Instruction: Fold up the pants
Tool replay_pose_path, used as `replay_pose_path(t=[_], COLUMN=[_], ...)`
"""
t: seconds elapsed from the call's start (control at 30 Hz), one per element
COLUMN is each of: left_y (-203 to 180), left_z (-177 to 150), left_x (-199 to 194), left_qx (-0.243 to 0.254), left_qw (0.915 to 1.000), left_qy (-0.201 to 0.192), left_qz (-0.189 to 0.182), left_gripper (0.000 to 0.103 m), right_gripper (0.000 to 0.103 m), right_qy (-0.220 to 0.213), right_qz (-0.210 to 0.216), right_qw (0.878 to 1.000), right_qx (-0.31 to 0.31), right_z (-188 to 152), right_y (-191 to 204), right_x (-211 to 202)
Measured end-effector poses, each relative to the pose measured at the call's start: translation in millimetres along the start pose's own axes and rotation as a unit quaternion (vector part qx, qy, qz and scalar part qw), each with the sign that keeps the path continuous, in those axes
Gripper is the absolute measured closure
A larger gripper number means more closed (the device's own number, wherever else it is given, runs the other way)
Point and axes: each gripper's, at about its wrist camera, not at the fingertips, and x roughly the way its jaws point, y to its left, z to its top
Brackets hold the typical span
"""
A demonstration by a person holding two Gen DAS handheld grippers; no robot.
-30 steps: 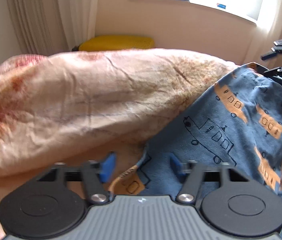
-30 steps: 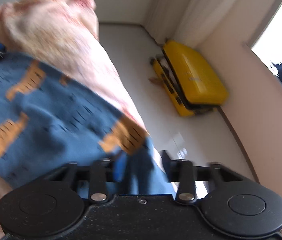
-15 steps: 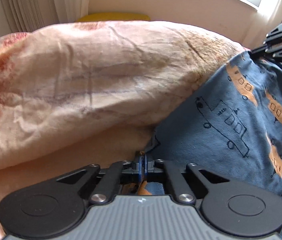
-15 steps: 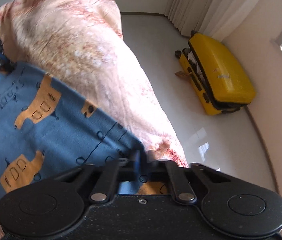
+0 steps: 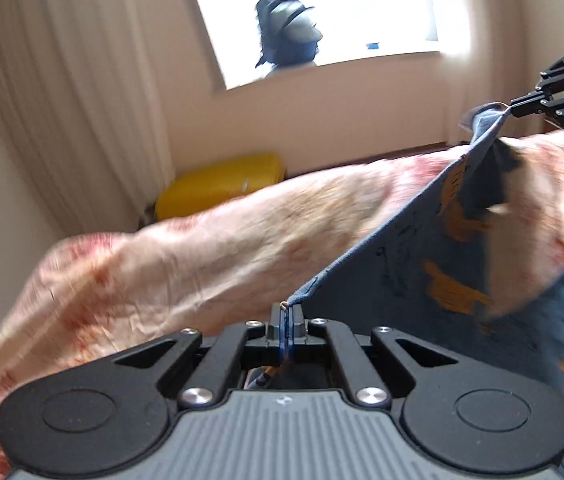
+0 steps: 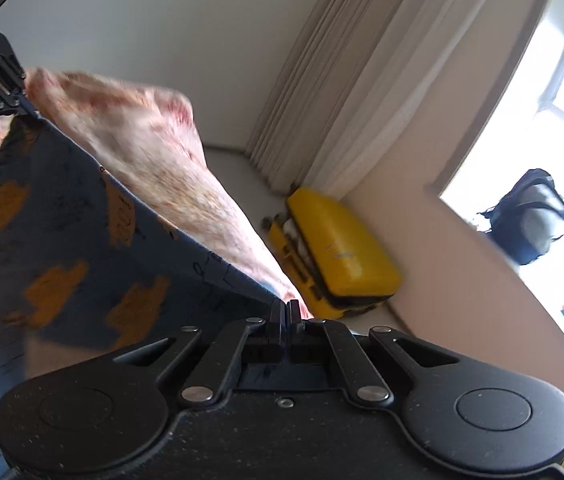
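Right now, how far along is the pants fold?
Done: both grips are made. The left gripper and the right gripper are each shut on a corner of the blue pants. In hand: the edge between them is pulled taut and raised off the pink blanket, the rest hanging below. Left: no finished fold shows yet; the raised edge has yet to be brought over and laid flat.

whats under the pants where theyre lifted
A pinkish blanket lies bunched under and behind the pants, which hang stretched between the left gripper and right gripper, both shut on the edge. What the hanging cloth and the blanket cover cannot be seen.
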Motion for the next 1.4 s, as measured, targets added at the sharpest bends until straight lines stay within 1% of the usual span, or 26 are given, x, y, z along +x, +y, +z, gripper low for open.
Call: replay_pose_path(t=[0.1,0.2,0.27,0.33,0.4,0.43,0.5,0.57,0.6,0.63,0.67,0.7,0.73,0.8,0.83,0.9,0.97,1.07,1.17,1.2,1.23,1.3,1.4], left_y=[-35,-74,-98,-120,-140,-149,-162,-167,-168,-166,-166,-165,-164,-163,-160,-154,-150,-148,-149,-149,-149,-149,-150], left_z=[-18,-43,-64,-85,-104,-115,-130,-135,-135,-134,-134,-133,-134,-133,-133,-131,-130,-129,-131,-131,-131,-131,-131], left_x=[-36,-52,-57,-57,-51,-50,-46,-44,-43,-45,-47,-48,-50,-51,-52,-54,-55,-55,-51,-50,-49,-49,-50], left_qx=[0.058,0.109,0.132,0.147,0.159,0.170,0.189,0.190,0.184,0.175,0.167,0.162,0.159,0.156,0.154,0.146,0.137,0.133,0.136,0.133,0.129,0.126,0.128], left_qw=[0.9981,0.9938,0.9911,0.9891,0.9870,0.9853,0.9816,0.9813,0.9825,0.9841,0.9854,0.9862,0.9867,0.9869,0.9871,0.9883,0.9896,0.9901,0.9894,0.9897,0.9902,0.9906,0.9903], left_qy=[-0.020,-0.018,-0.011,-0.005,0.009,0.014,0.022,0.027,0.028,0.030,0.031,0.032,0.034,0.039,0.040,0.044,0.044,0.044,0.048,0.050,0.051,0.051,0.050], left_qz=[-0.002,-0.011,-0.012,-0.012,-0.017,-0.016,-0.005,0.006,0.008,0.010,0.011,0.012,0.013,0.014,0.013,0.011,0.008,0.009,0.012,0.014,0.014,0.016,0.016], left_gripper=[0.102,0.102,0.102,0.102,0.102,0.102,0.102,0.102,0.102,0.102,0.102,0.102,0.102,0.102,0.102,0.102,0.102,0.102,0.103,0.103,0.103,0.103,0.103], right_gripper=[0.103,0.103,0.103,0.103,0.103,0.103,0.103,0.103,0.099,0.087,0.082,0.073,0.069,0.069,0.069,0.070,0.070,0.071,0.073,0.078,0.092,0.102,0.103], right_qy=[-0.004,0.024,0.046,0.075,0.093,0.103,0.109,0.126,0.119,0.110,0.105,0.104,0.105,0.114,0.121,0.120,0.121,0.111,0.091,0.087,0.085,0.082,0.063], right_qz=[-0.011,-0.009,-0.004,0.002,0.006,0.008,0.011,0.011,0.005,0.003,0.002,-0.004,-0.003,0.006,0.004,0.002,0.003,0.000,-0.024,-0.028,-0.033,-0.040,-0.045], right_qw=[1.000,1.000,0.999,0.997,0.996,0.995,0.994,0.992,0.992,0.993,0.992,0.991,0.988,0.982,0.977,0.969,0.965,0.961,0.954,0.954,0.955,0.957,0.959], right_qx=[0.012,0.008,0.001,-0.008,-0.011,-0.011,-0.011,-0.019,-0.030,-0.042,-0.065,-0.089,-0.112,-0.151,-0.175,-0.214,-0.232,-0.254,-0.285,-0.286,-0.282,-0.274,-0.272], right_z=[-23,-48,-66,-82,-97,-103,-110,-110,-107,-105,-106,-107,-110,-117,-121,-132,-139,-145,-149,-150,-150,-150,-148], right_y=[33,77,105,131,152,159,171,176,177,176,174,175,177,176,176,179,180,184,189,189,189,188,186], right_x=[-69,-118,-139,-149,-157,-158,-156,-147,-142,-137,-132,-125,-118,-99,-91,-80,-70,-58,-48,-45,-43,-44,-53])
